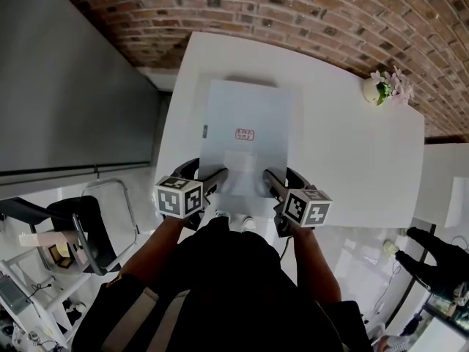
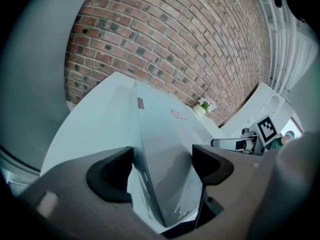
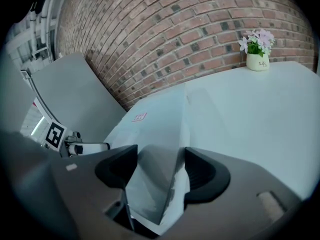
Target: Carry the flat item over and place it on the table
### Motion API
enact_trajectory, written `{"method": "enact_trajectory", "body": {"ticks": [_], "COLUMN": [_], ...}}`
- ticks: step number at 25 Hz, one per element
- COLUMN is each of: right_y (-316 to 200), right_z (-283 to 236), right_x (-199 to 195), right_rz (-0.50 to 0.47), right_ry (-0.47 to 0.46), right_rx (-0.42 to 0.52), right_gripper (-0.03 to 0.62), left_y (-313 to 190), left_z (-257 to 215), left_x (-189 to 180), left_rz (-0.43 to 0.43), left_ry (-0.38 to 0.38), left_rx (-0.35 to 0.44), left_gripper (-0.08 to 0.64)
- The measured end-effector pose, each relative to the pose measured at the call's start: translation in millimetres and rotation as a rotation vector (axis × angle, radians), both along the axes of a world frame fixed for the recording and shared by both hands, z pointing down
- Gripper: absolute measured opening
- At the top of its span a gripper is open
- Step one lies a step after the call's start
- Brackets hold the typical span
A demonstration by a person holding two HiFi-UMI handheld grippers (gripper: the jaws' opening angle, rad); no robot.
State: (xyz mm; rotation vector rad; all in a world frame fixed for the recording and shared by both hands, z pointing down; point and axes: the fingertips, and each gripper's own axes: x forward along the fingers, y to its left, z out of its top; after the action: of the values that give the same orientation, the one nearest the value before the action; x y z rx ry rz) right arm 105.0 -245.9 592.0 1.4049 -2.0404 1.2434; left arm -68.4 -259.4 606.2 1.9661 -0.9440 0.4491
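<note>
- Well, the biggest thing is the red brick wall [image 1: 293,13] at the far side.
- Next to it on the left stands a big plain grey panel [image 1: 66,79].
- A white table [image 1: 352,145] reaches from the person up to the brick wall.
- The person's arms [image 1: 308,270] come in from the bottom of the head view, and each hand holds a gripper.
- A black chair [image 1: 80,226] stands on the floor to the left of the person, away from the table.
- The flat item [image 1: 245,112] is a thin, pale grey sheet. Most of it lies on the table top, in the middle of the near half. Its near edge is at the table's near edge, and both grippers are there.
- The left gripper [image 1: 207,173] is at the item's near left corner. Its jaws are wide apart with the item's edge between them. One pad [image 2: 112,176] touches the sheet. The other pad [image 2: 212,164] is off it and drops a shadow on it.
- The right gripper [image 1: 283,178] is at the near right corner. Its jaws are a bit closer together, and the item's edge fills the gap, so both pads touch it and it is pinched there. The edge bends up a little between them.
- Each gripper has a cube with black and white squares; the left cube [image 1: 179,196] and the right cube [image 1: 308,207] face the head camera.
- A small white flower pot [image 1: 375,90] with pink and white flowers stands at the far right of the table, close to the bricks and well apart from the item.
- A tiny red label [image 1: 245,134] sits near the middle of the item.
</note>
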Motion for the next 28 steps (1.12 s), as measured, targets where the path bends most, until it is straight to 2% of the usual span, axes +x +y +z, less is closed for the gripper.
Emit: {"method": "enact_trajectory", "body": {"ticks": [13,28], "right_y": [-0.5,3.1], "right_z": [14.9,34.5], "right_x": [-2.1,-0.1], "right_rz": [0.005,-0.022], "right_ry": [0.016,0.095], "right_rx": [-0.029,-0.059], "right_gripper": [0.299,0.298], "left_y": [0.4,0.9], "left_z": [17.0,34.4], "left_x": [-2.0,-2.1], "left_rz": [0.011,0.045], "left_ry": [-0.016,-0.072], "left_rx": [-0.043,-0.035], "left_gripper": [0.391,0.391]}}
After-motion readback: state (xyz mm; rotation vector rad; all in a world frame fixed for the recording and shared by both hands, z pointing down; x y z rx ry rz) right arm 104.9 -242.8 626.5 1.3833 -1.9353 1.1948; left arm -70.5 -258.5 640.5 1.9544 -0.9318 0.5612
